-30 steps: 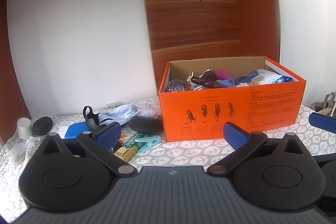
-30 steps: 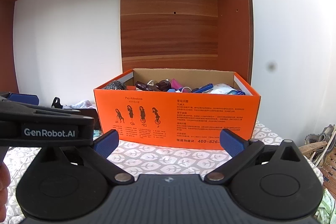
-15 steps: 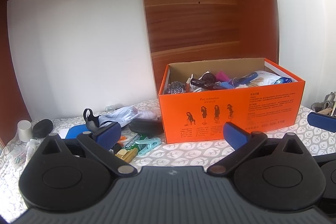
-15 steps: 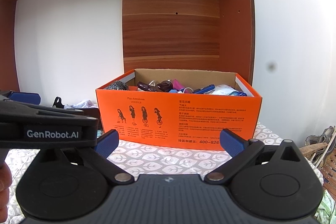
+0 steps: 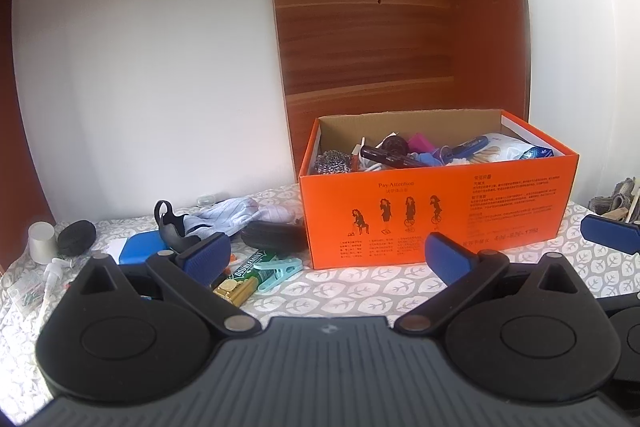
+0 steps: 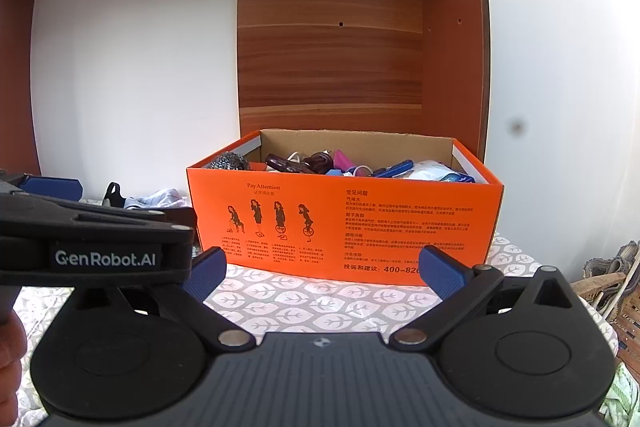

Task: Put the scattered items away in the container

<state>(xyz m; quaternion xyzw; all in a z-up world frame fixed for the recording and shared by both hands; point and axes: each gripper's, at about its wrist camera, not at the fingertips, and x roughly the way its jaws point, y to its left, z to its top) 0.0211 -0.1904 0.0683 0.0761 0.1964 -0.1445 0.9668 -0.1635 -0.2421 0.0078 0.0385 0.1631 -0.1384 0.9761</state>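
Observation:
An orange cardboard box (image 5: 436, 211) stands on the leaf-patterned cloth, open-topped and filled with several items. It also shows in the right wrist view (image 6: 344, 223). Scattered items lie left of it: a green gum pack (image 5: 250, 269), a teal clip (image 5: 278, 269), a black glasses case (image 5: 274, 237), a light cloth (image 5: 232, 213), a blue flat box (image 5: 140, 247). My left gripper (image 5: 326, 257) is open and empty, in front of the box's left corner. My right gripper (image 6: 320, 269) is open and empty, facing the box's front.
A grey cylinder (image 5: 41, 242), a black round pouch (image 5: 76, 237) and a pump nozzle (image 5: 50, 277) lie at the far left. A wooden board (image 5: 360, 35) leans on the wall behind the box. The left gripper's body (image 6: 92, 247) fills the right view's left side.
Both grippers have drawn back and risen slightly; the box sits a little lower and smaller in the left view. Both jaws stay open.

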